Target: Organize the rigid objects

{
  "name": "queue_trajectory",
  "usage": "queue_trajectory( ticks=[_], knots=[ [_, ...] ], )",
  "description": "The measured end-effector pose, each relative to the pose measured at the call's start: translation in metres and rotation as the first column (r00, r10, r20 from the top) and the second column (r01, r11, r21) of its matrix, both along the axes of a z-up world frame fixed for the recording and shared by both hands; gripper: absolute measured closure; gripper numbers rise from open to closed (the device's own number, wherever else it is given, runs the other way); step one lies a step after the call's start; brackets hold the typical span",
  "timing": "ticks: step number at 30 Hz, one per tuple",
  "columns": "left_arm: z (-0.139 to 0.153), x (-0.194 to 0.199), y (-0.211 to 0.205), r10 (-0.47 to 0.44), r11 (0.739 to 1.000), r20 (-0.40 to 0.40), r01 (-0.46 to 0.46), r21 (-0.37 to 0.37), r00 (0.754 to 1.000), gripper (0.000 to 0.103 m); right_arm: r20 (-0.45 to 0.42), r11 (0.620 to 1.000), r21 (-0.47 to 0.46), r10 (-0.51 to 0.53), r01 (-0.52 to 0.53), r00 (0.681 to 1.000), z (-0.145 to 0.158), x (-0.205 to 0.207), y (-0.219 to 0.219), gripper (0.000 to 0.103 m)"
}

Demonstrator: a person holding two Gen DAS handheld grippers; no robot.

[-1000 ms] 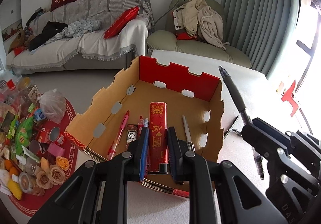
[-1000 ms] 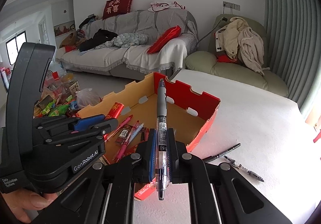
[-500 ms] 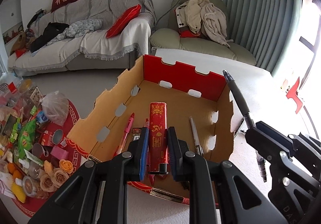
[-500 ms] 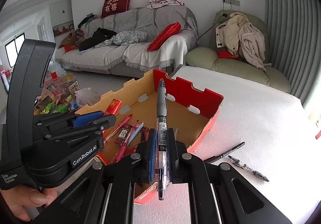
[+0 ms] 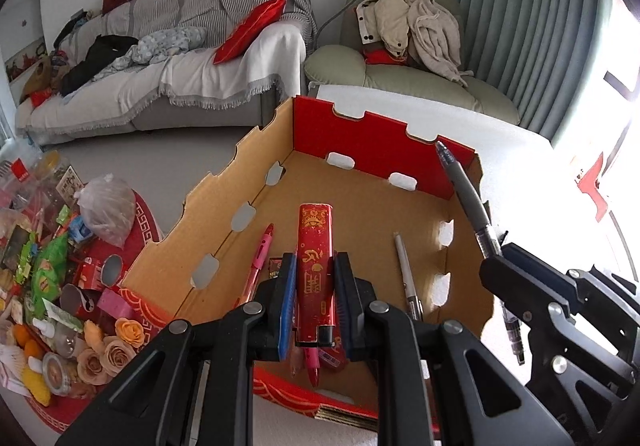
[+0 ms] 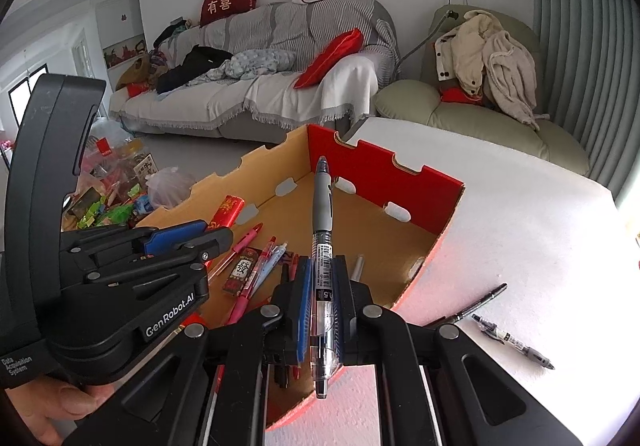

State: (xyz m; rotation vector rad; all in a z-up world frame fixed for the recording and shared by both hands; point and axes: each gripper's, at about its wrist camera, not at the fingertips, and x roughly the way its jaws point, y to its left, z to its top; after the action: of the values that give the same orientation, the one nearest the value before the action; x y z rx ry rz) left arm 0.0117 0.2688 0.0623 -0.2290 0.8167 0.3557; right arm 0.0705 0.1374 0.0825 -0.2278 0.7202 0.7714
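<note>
A: Entry. The left gripper (image 5: pixel 314 288) is seen with its fingers (image 5: pixel 287 300) clamped on a red foil-wrapped stick (image 5: pixel 315 270), held above the near half of the cardboard box (image 5: pixel 372 150). The right gripper (image 6: pixel 323 300) is seen with its fingers (image 6: pixel 305 306) clamped on a grey-grip gel pen (image 6: pixel 323 246), tip pointing far, over the box's near right corner.

B: Change against the frames of a second ago?

A: Both held items are carried further in over the box; the far red wall is now seen nearer and larger in both wrist views. Grip is unchanged on both sides.

B: Contents already in the box?

A: A pink pen (image 5: pixel 260 258) at left, a white pen (image 5: pixel 406 270) at right, and a small red packet (image 6: pixel 242 270) among several pens are noted on the box floor.

B: Still outside?

A: Two dark pens (image 6: pixel 512 340) are seen on the white surface (image 6: pixel 520 230), right of the box, well apart from it.

B: Meaning for the task?

A: The transport step is judged nearly complete; release of both items into the box is expected next, after which the two pens on the surface remain to be collected.
</note>
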Motion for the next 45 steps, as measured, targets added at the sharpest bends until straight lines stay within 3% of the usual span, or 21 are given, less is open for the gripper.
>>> queue_trajectory(
  ticks=[32, 34, 36, 37, 38, 39, 40, 45],
  knots=[
    [-0.025, 0.030, 0.017, 0.010, 1.000, -0.070, -0.011, -0.021, 0.997, 0.082, -0.065, 0.999, -0.036, -0.015, 0.013, 0.998, -0.023, 0.035, 0.015, 0.092],
    [-0.027, 0.032, 0.016, 0.003, 1.000, -0.084, -0.005, -0.018, 0.996, 0.069, -0.083, 0.999, -0.037, -0.021, 0.018, 0.996, -0.025, 0.039, 0.016, 0.092],
    [-0.027, 0.031, 0.015, 0.011, 1.000, -0.084, -0.012, -0.010, 0.996, 0.032, -0.085, 0.998, -0.040, -0.042, 0.039, 0.996, -0.026, 0.041, 0.013, 0.092],
    [-0.025, 0.028, 0.015, 0.021, 1.000, -0.072, -0.021, -0.003, 0.997, 0.028, -0.085, 0.998, -0.039, -0.053, 0.049, 0.995, -0.026, 0.042, 0.011, 0.090],
    [-0.024, 0.026, 0.015, 0.025, 1.000, -0.063, -0.025, -0.001, 0.998, 0.028, -0.089, 0.998, -0.034, -0.062, 0.059, 0.994, -0.026, 0.044, 0.008, 0.073],
    [-0.022, 0.025, 0.015, 0.026, 1.000, -0.054, -0.027, -0.003, 0.998, 0.028, -0.088, 0.997, -0.025, -0.077, 0.075, 0.993, -0.025, 0.044, 0.003, 0.044],
    [-0.019, 0.022, 0.014, 0.027, 1.000, -0.045, -0.027, -0.004, 0.999, 0.028, -0.076, 0.995, -0.007, -0.096, 0.096, 0.992, -0.022, 0.044, -0.003, 0.035],
    [-0.006, 0.009, 0.003, 0.008, 1.000, -0.008, -0.008, -0.002, 1.000, 0.028, 0.001, 0.988, 0.053, -0.143, 0.143, 0.990, 0.001, 0.031, -0.037, 0.034]
  ],
)
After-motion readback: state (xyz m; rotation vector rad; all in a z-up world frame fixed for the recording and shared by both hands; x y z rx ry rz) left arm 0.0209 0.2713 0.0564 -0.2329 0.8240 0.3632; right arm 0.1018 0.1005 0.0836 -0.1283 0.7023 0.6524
